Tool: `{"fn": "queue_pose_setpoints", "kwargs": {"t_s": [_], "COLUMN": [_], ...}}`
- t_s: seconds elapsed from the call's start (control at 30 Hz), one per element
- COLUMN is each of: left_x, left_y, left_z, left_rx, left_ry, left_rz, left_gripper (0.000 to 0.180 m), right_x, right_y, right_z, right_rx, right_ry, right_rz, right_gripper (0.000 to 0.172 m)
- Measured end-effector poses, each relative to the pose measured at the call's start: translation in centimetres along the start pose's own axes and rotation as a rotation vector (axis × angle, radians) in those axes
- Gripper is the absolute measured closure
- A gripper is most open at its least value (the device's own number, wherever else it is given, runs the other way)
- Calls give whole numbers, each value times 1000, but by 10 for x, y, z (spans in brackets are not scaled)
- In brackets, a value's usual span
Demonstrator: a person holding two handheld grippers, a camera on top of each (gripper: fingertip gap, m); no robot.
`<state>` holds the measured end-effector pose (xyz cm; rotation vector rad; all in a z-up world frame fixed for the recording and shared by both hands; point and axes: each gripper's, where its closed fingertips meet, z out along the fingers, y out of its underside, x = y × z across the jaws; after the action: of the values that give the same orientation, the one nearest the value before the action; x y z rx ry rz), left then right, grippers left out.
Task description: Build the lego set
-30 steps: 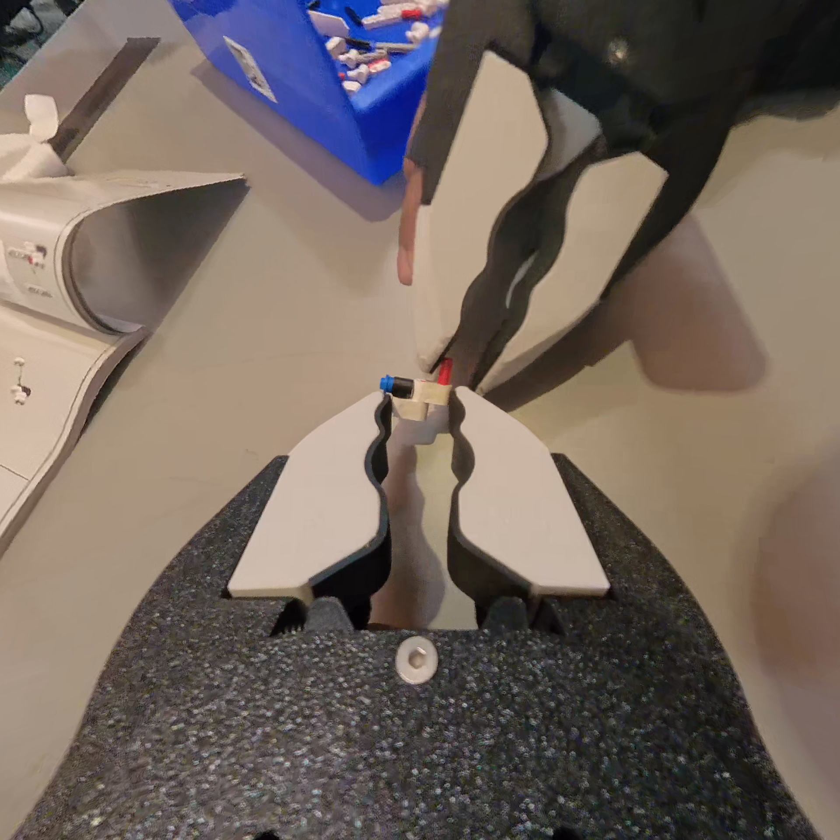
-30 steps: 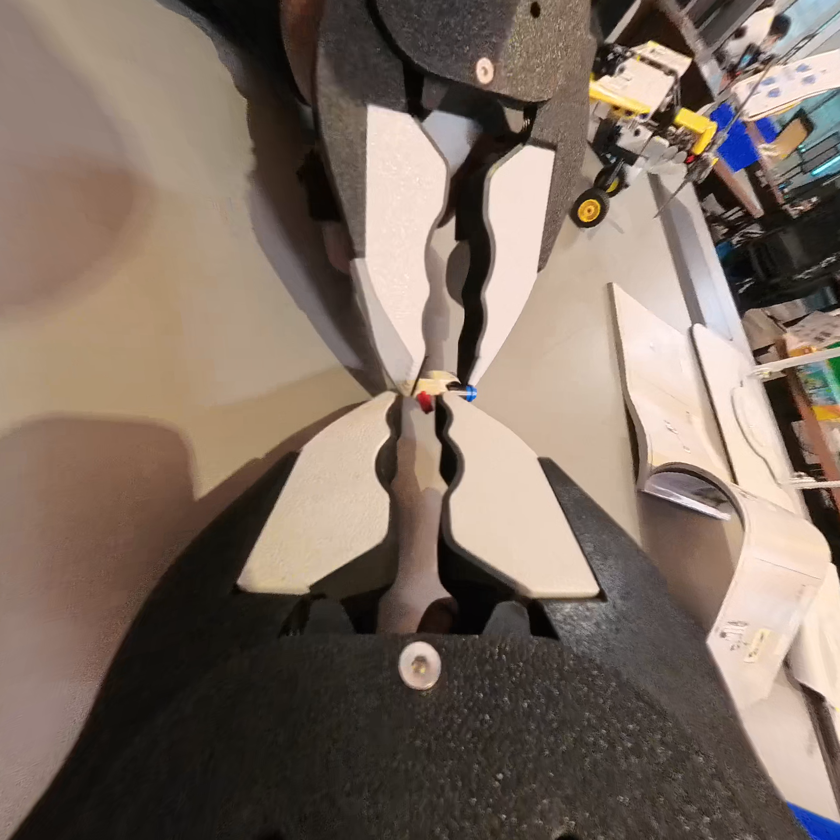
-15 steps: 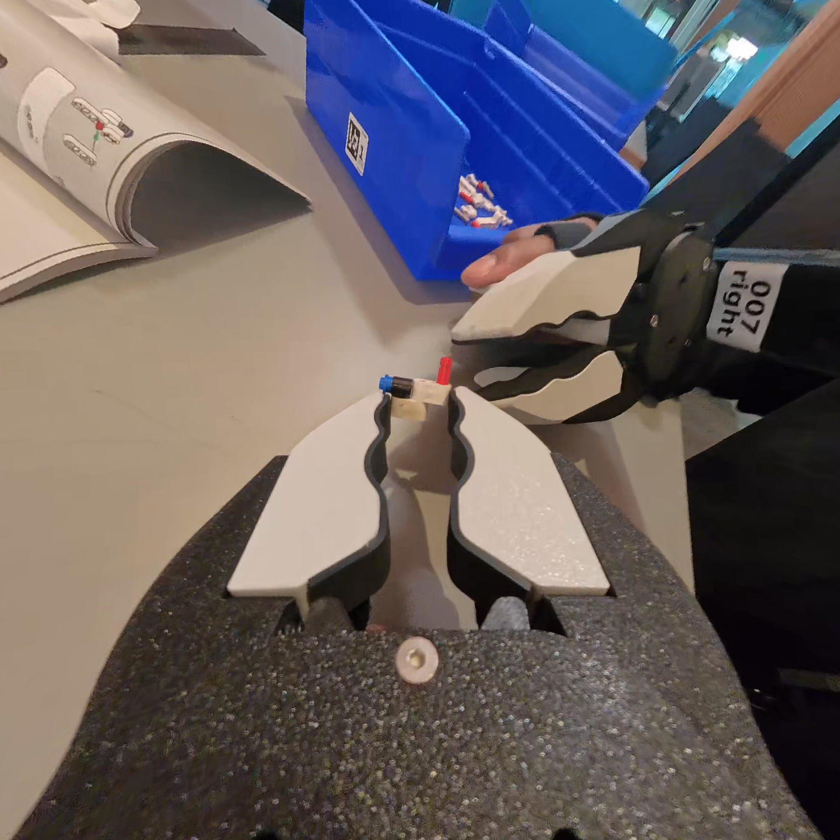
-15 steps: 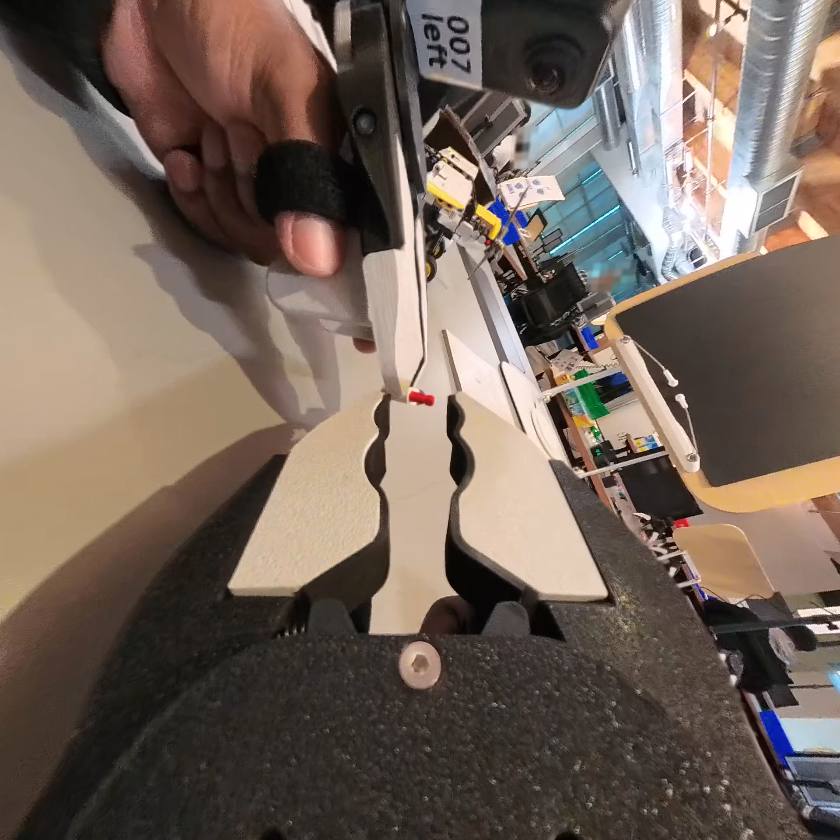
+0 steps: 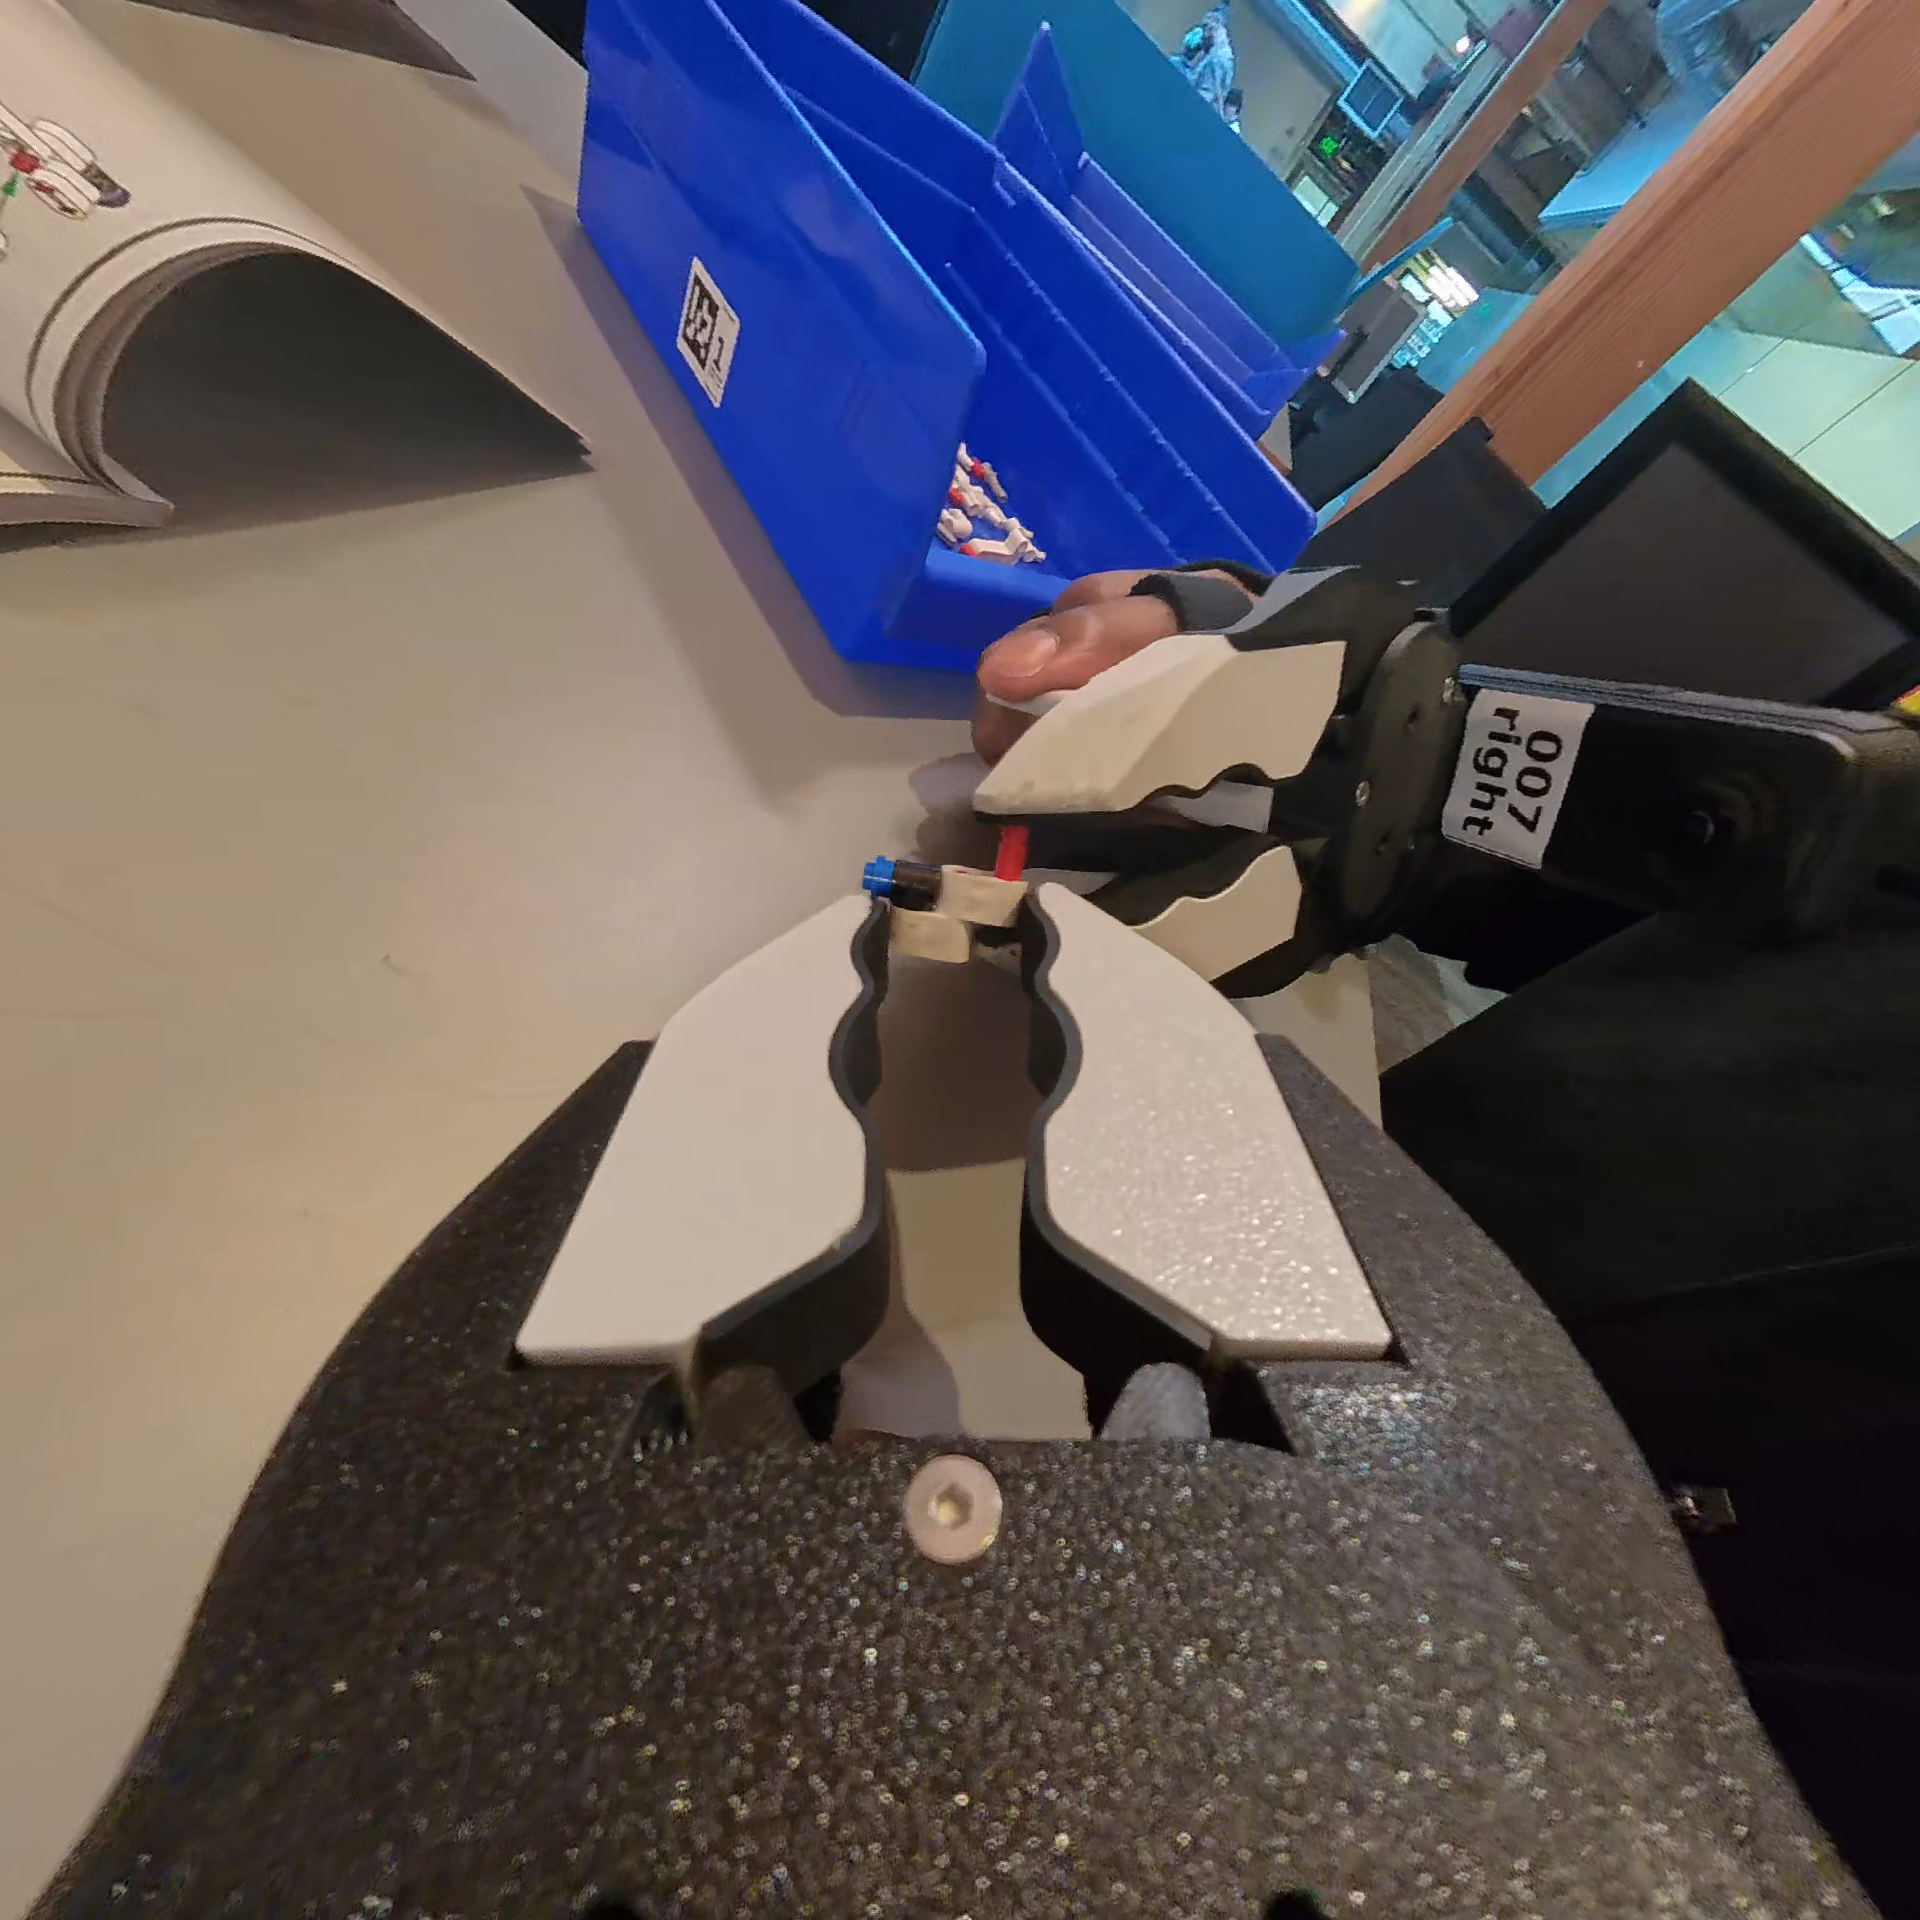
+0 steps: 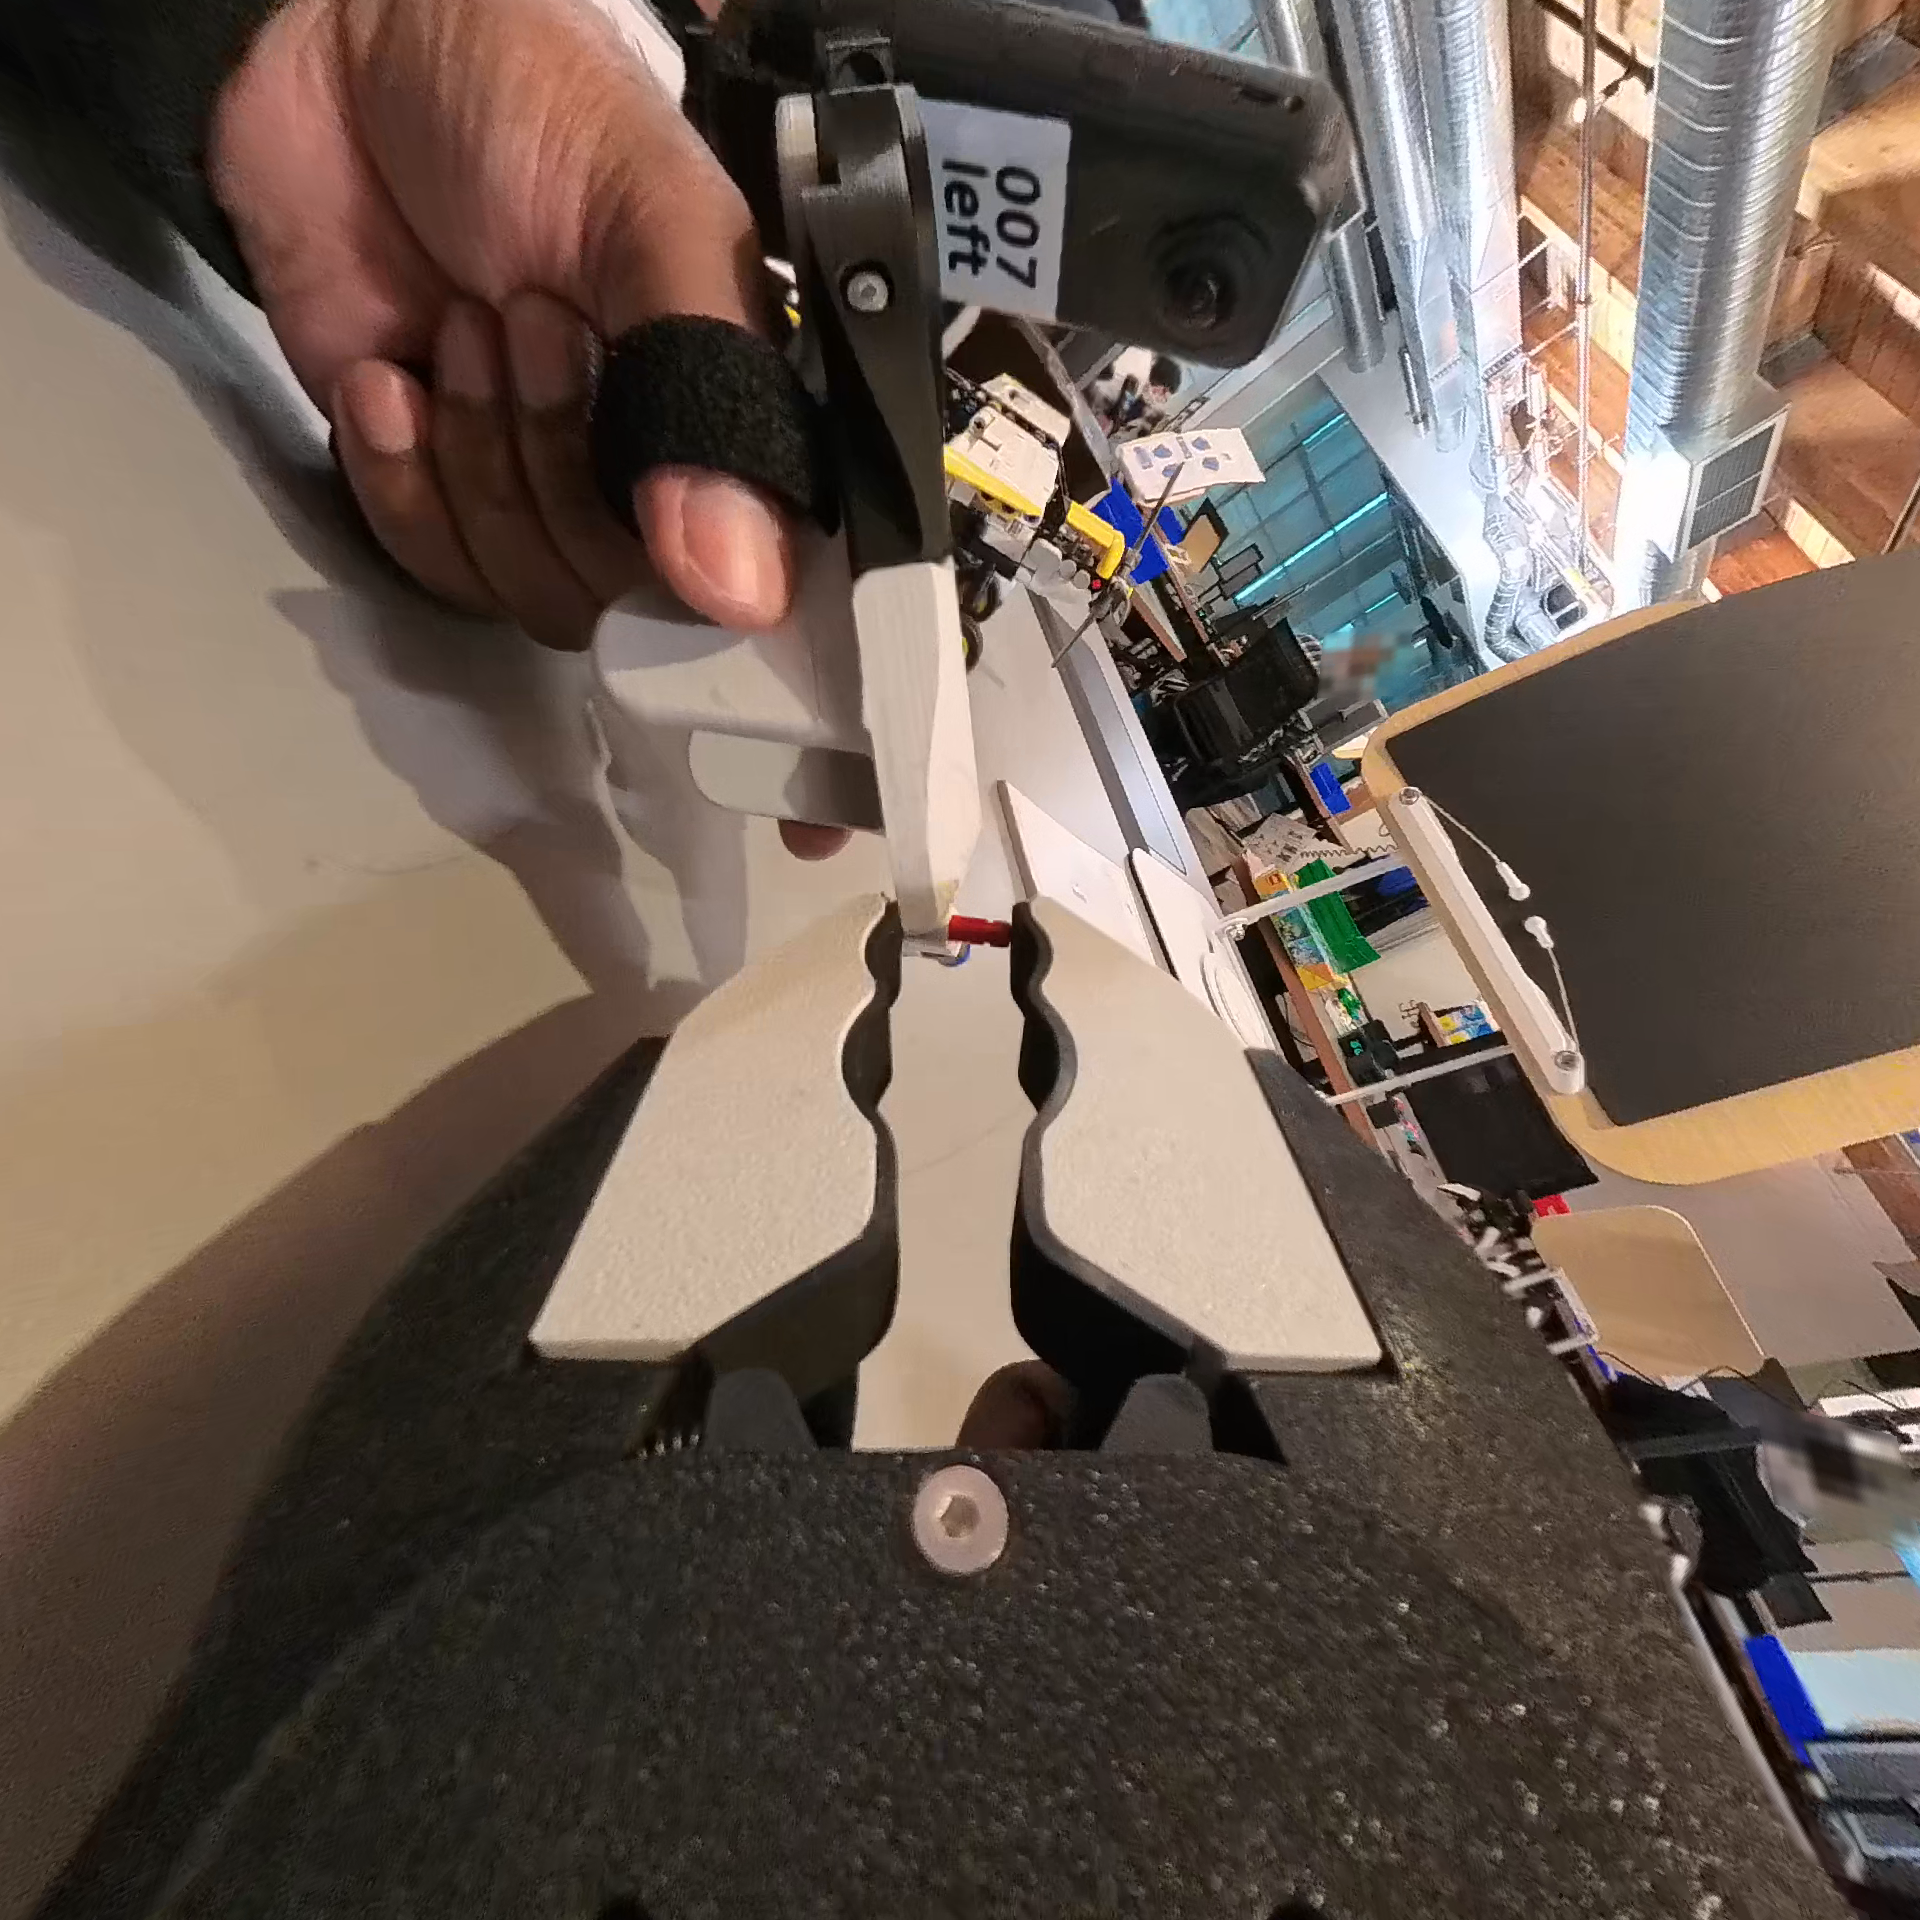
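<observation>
1. One pale tabletop [image 5: 312, 831] carries everything; an open booklet [image 5: 260, 343] lies toward its far left corner.
2. Two blue bins [image 5: 831, 343] stand at the far edge, the nearer one holding a handful of small white-and-red parts [image 5: 982, 514], too small to count.
3. Two grippers meet above the tabletop's right edge. The left gripper [image 5: 956, 920] is clenched on one small white assembly [image 5: 961, 909], pads pressing its sides.
4. The right gripper [image 6: 951, 930] stands released around the assembly's single red pin [image 5: 1008, 852]; the pin's end is at one pad, its grip unproven.
5. One blue-tipped black peg [image 5: 899, 878] juts left. The assembly looks light, rigid and easily popped apart; the white body seems the safest hold.
</observation>
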<state>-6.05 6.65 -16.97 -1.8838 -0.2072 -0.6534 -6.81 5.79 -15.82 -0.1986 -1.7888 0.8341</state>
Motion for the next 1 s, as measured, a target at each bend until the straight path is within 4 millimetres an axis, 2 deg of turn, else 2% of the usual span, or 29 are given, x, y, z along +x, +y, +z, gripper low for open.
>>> {"fn": "queue_pose_setpoints", "kwargs": {"t_s": [0.3, 0.47, 0.67, 0.8, 1.0], "left_x": [18, 20, 45, 54, 54], "left_y": [-9, -19, -16, -16, -24], "left_z": [-8, -13, -10, -10, -15], "left_rx": [58, 117, 76, 80, 149], "left_ry": [202, 270, 490, 563, 607], "left_rz": [-90, -165, -302, -327, -371], "left_gripper": [150, 144, 141, 155, 172], "right_x": [10, 19, 21, 19, 22], "right_y": [-12, -25, -37, -41, -39], "right_z": [-11, -22, -29, -31, -32], "right_rx": [112, 225, 323, 358, 371], "right_ry": [-14, -15, -26, -48, -64], "right_rz": [92, 162, 206, 223, 265], "right_gripper": [152, 152, 152, 153, 152]}}
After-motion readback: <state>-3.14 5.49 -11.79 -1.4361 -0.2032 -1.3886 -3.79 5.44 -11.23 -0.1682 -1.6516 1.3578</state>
